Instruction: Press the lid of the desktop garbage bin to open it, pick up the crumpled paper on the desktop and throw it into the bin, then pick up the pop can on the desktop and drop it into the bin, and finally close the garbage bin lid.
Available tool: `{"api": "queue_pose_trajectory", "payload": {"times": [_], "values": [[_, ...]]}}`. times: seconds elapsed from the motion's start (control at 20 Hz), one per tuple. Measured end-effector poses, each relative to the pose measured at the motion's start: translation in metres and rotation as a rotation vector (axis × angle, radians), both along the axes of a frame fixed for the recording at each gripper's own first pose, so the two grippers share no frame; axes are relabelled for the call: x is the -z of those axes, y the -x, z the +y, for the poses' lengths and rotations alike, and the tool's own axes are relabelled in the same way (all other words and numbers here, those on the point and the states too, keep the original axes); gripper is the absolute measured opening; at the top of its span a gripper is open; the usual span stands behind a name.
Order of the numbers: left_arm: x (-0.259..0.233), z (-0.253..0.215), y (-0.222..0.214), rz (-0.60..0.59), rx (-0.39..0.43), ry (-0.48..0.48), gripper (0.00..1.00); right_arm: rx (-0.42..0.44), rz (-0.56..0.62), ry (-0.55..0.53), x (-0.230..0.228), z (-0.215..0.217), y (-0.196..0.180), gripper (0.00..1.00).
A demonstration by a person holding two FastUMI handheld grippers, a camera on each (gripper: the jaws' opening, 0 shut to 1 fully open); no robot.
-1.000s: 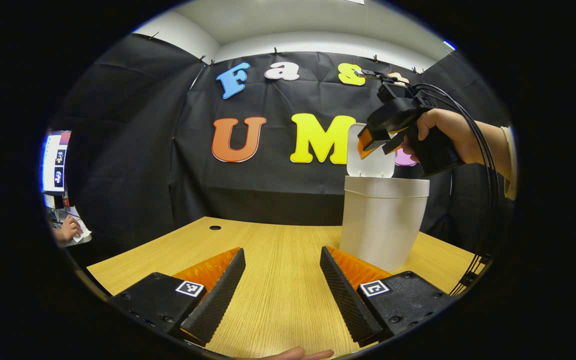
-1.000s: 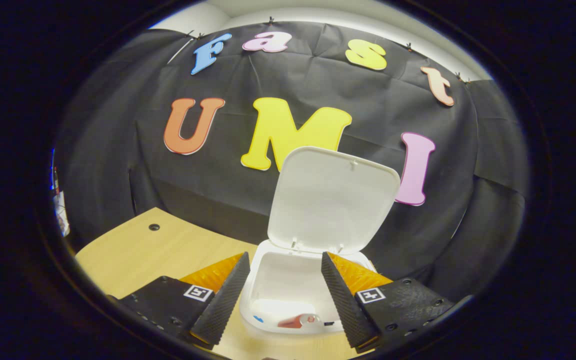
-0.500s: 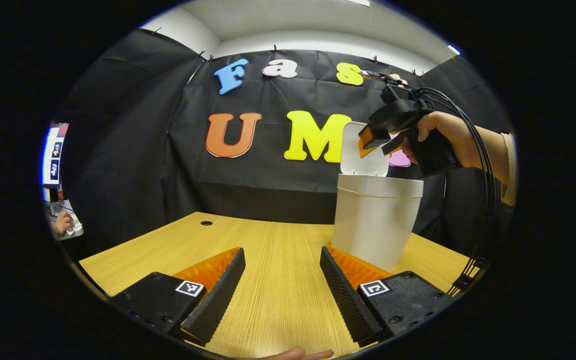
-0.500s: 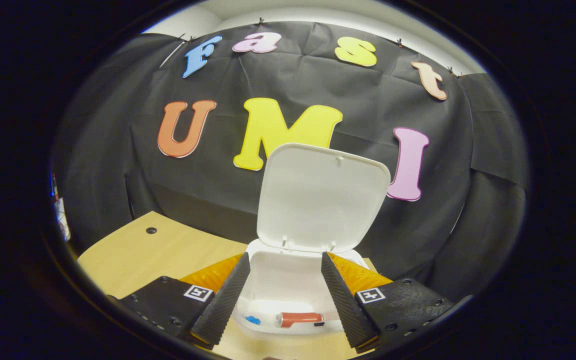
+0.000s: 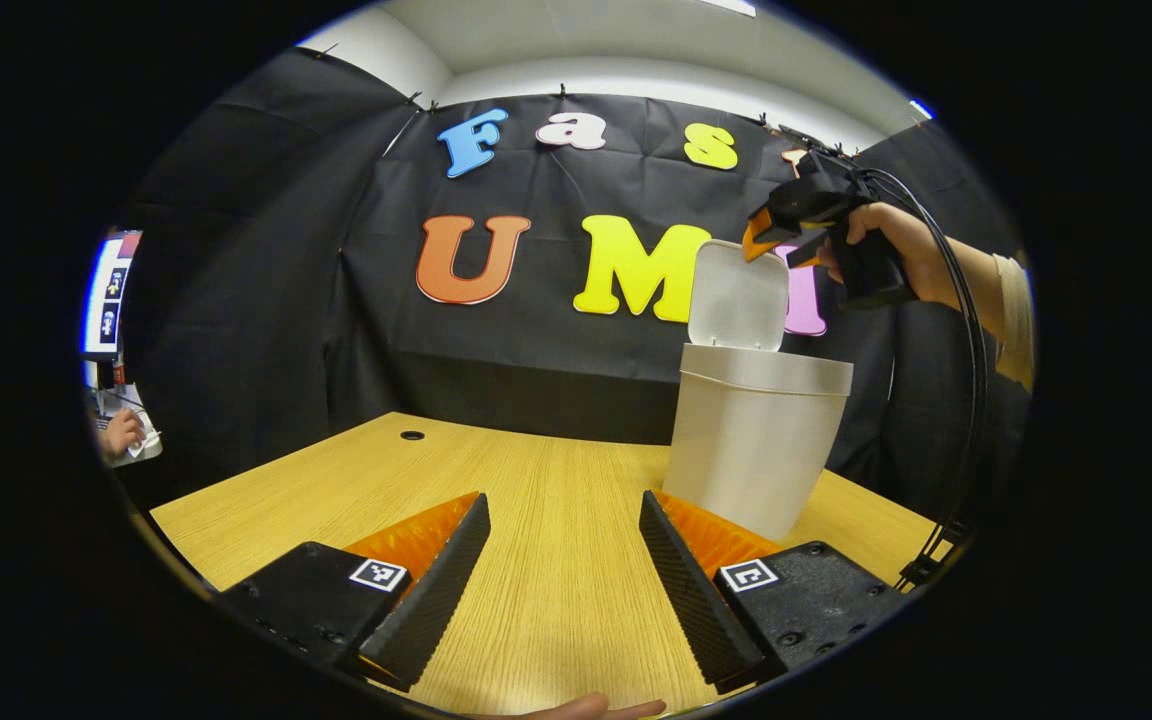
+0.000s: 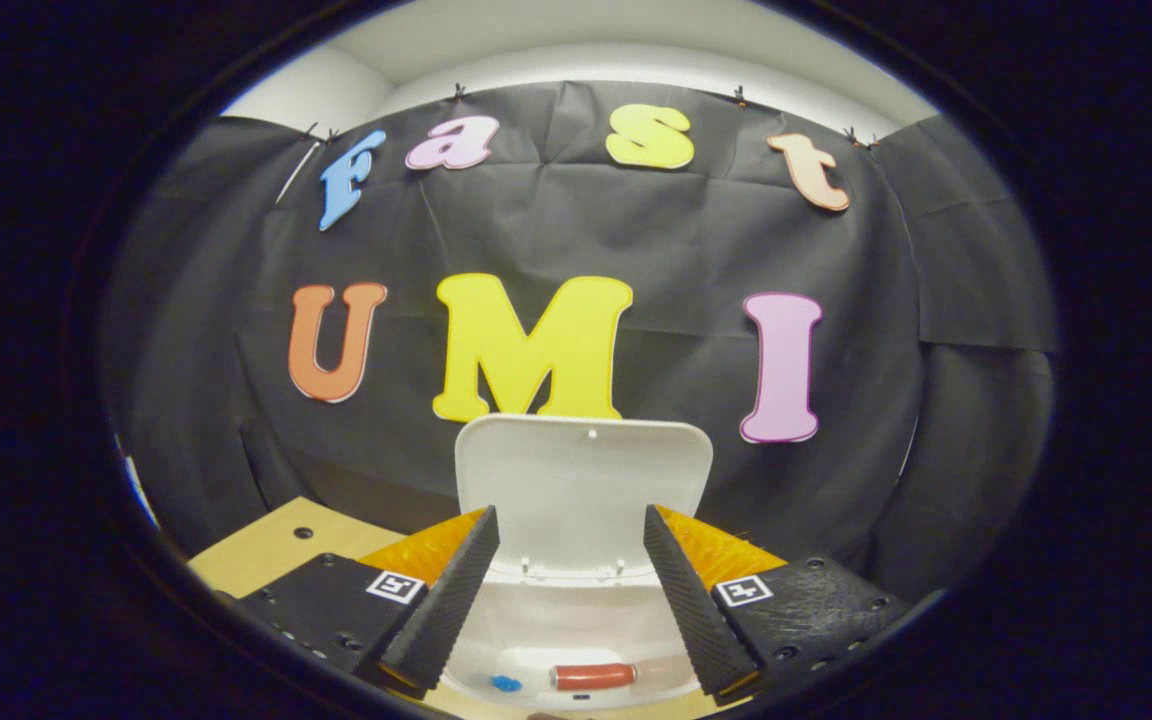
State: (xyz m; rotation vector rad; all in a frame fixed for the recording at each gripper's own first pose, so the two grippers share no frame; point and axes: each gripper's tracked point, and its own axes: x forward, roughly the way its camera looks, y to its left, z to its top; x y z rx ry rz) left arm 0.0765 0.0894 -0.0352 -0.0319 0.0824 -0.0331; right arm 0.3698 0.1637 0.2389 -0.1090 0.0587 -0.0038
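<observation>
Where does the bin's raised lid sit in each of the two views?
Left gripper view: the lid stands upright right of centre, above the white bin.
Right gripper view: the lid is low at centre, beyond the right hand-held gripper.
Shared landmark: the lid's hinge edge.

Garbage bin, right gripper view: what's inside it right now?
Inside the open bin, a red pop can lies on its side at the bottom, with a small blue bit beside it. The crumpled paper cannot be made out; the bin's near wall hides the rest.
</observation>
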Motion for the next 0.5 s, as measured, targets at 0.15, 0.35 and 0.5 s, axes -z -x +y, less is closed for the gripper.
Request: {"api": "queue_pose_trajectory", "payload": {"times": [0.15,0.35,0.5], "values": [[0.004,0.005,0.000,0.021,0.003,-0.031,0.98,0.013,-0.083,-0.013,-0.039,-0.011,-0.016,0.86],[0.008,0.012,-0.002,0.027,0.013,-0.014,0.98,0.040,-0.104,-0.037,-0.047,-0.020,-0.052,0.90],[0.011,0.022,-0.004,0.035,-0.009,0.023,0.98,0.053,-0.116,-0.027,-0.049,-0.018,-0.081,0.95]]}}
